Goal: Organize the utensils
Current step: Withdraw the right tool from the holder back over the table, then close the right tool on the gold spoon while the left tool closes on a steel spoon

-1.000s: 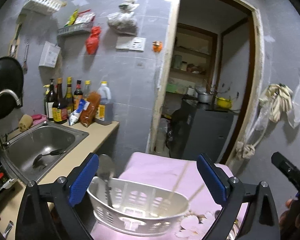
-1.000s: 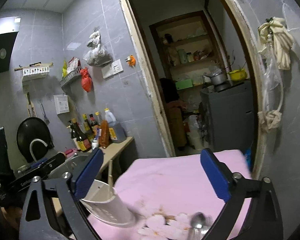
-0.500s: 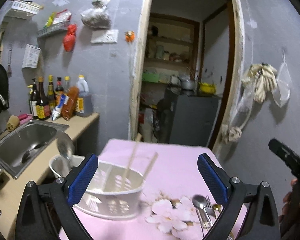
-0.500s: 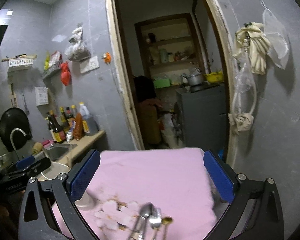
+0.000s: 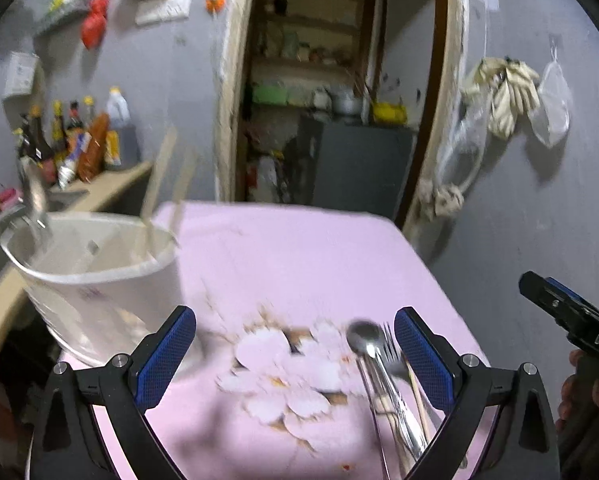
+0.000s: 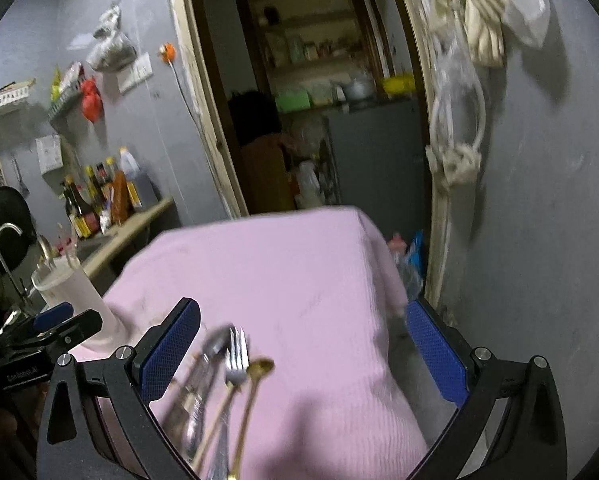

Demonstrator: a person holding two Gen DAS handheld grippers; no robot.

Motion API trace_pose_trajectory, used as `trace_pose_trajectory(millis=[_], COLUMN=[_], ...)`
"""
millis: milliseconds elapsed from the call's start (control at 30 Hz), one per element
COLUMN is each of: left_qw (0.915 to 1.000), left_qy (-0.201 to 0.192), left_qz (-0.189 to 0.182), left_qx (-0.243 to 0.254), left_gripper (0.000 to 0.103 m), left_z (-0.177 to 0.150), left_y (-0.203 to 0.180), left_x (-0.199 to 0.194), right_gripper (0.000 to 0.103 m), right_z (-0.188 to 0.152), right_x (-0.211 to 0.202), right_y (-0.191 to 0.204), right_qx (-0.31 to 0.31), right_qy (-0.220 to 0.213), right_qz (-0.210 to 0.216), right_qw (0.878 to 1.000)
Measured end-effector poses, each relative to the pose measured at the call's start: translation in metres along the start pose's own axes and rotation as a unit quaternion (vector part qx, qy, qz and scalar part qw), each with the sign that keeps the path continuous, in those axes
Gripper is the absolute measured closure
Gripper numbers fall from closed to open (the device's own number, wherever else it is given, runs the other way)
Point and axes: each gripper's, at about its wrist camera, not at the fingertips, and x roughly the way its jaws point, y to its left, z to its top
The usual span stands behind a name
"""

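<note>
So I'm between pickups: both jaws wide open and empty, next is lining my right gripper (image 6: 299, 352) over the fork (image 6: 235, 356) in the pile to drop it in the white basket (image 5: 95, 276).

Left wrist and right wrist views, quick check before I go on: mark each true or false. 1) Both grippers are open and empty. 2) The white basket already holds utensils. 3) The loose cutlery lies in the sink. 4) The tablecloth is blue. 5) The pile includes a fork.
1) True. The left gripper and the right gripper both stand with jaws wide apart and nothing between them.
2) True. The white basket has a spoon and chopsticks sticking up out of it.
3) False. The loose cutlery lies on the tablecloth, near the flower print.
4) False. The tablecloth is pink.
5) True. A fork lies between a spoon and a gold-coloured spoon.
</note>
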Motion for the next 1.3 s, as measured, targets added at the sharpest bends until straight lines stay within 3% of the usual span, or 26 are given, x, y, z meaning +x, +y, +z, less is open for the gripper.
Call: trace_pose_trajectory(millis=[133, 233, 400, 467, 633, 700, 900, 1067, 1167, 1300], left_qw=[0.9984, 0.9956, 0.99, 0.9882, 0.9831, 0.9805, 0.9737, 0.9663, 0.9619, 0.9633], left_qy=[0.042, 0.067, 0.108, 0.12, 0.148, 0.158, 0.182, 0.206, 0.217, 0.216], left_qz=[-0.031, -0.05, -0.069, -0.074, -0.091, -0.104, -0.13, -0.154, -0.166, -0.159], left_qx=[0.02, 0.042, 0.058, 0.058, 0.056, 0.053, 0.045, 0.01, -0.013, -0.014], left_gripper=[0.003, 0.004, 0.021, 0.03, 0.048, 0.062, 0.075, 0.08, 0.083, 0.085], left_z=[-0.014, -0.023, -0.035, -0.038, -0.043, -0.044, -0.044, -0.042, -0.042, -0.041], left_y=[-0.01, -0.02, -0.031, -0.032, -0.035, -0.036, -0.04, -0.034, -0.029, -0.026], left_x=[0.019, 0.029, 0.047, 0.052, 0.063, 0.068, 0.08, 0.091, 0.094, 0.093], right_gripper=[0.003, 0.015, 0.033, 0.045, 0.06, 0.062, 0.063, 0.075, 0.077, 0.077], right_z=[-0.018, -0.031, -0.046, -0.048, -0.054, -0.055, -0.057, -0.059, -0.06, -0.062], right_x=[0.021, 0.032, 0.048, 0.053, 0.063, 0.066, 0.069, 0.074, 0.076, 0.079], right_y=[-0.007, -0.009, -0.009, -0.007, -0.002, 0.001, 0.005, 0.007, 0.01, 0.013], right_qx=[0.011, 0.008, 0.007, 0.005, 0.002, -0.001, -0.005, -0.006, -0.007, -0.006], right_qy=[0.037, 0.054, 0.086, 0.097, 0.118, 0.124, 0.136, 0.15, 0.157, 0.166], right_qz=[0.012, 0.017, 0.037, 0.045, 0.068, 0.075, 0.088, 0.099, 0.11, 0.122], right_qw=[0.999, 0.998, 0.996, 0.994, 0.991, 0.989, 0.987, 0.984, 0.981, 0.979])
